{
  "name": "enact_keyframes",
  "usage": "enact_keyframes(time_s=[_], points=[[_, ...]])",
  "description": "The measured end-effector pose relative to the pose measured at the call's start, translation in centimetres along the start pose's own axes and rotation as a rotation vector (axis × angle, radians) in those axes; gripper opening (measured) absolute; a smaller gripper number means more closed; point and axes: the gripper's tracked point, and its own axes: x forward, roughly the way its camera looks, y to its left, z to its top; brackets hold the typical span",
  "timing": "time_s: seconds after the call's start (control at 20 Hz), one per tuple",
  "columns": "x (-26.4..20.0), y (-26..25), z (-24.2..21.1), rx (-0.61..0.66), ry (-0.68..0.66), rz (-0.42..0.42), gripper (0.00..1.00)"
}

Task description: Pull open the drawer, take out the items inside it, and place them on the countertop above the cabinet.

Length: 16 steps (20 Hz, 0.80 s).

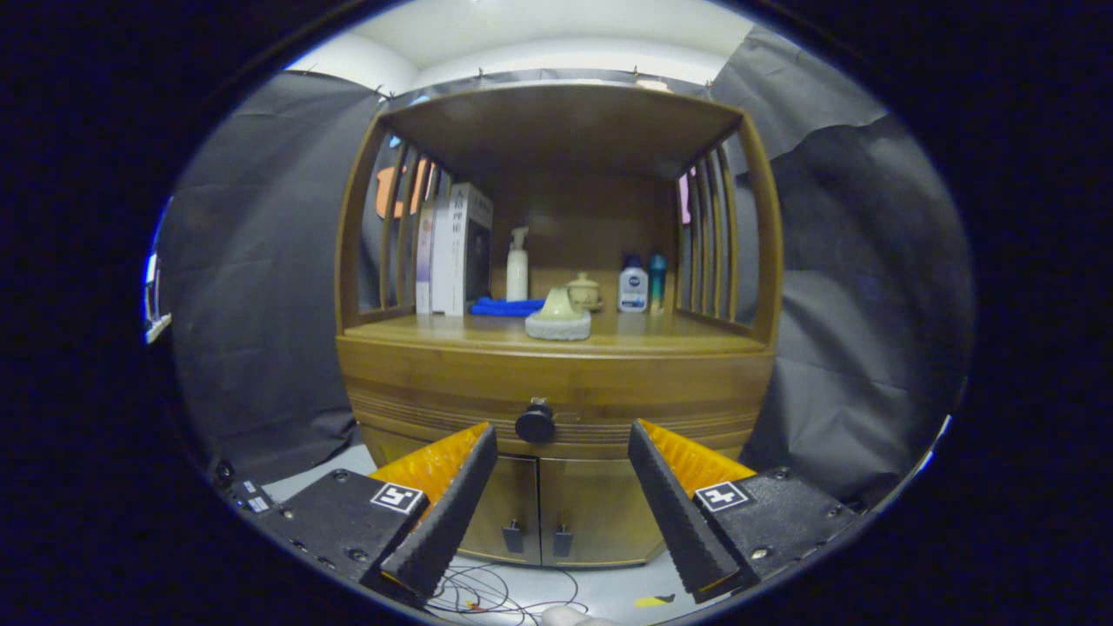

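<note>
Facing the closed wooden drawer (556,396) of the bamboo cabinet (556,487).
Held level, the tool (563,504) has fingers spread wide, empty, short of the drawer's round black knob (535,423), which sits between and beyond them.

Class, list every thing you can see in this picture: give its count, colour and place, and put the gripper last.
cabinet: one, brown wood, ahead of the fingers.
drawer knob: one, black, on the shut drawer front, beyond the fingers.
lower doors: two, brown, under the drawer.
books: several, pale, upright at the countertop's left.
pump bottle: one, white, beside the books.
cloth: one, blue, lying below the pump bottle.
lidded jar: one, beige, at the back.
ceramic piece: one, pale green, front centre.
small bottles: two, white and teal, right.
cables: several, floor.
gripper: one, fingers open, short of the knob.
</note>
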Motion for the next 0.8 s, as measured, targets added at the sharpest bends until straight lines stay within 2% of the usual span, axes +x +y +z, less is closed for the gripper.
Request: enact_keyframes(time_s=[0.4, 0.8], points=[[-8.1, -4.3, 1.3, 0.038, -0.045, -0.047, 0.99], [-9.5, -6.1, 1.8, 0.018, -0.056, -0.088, 0.99]])
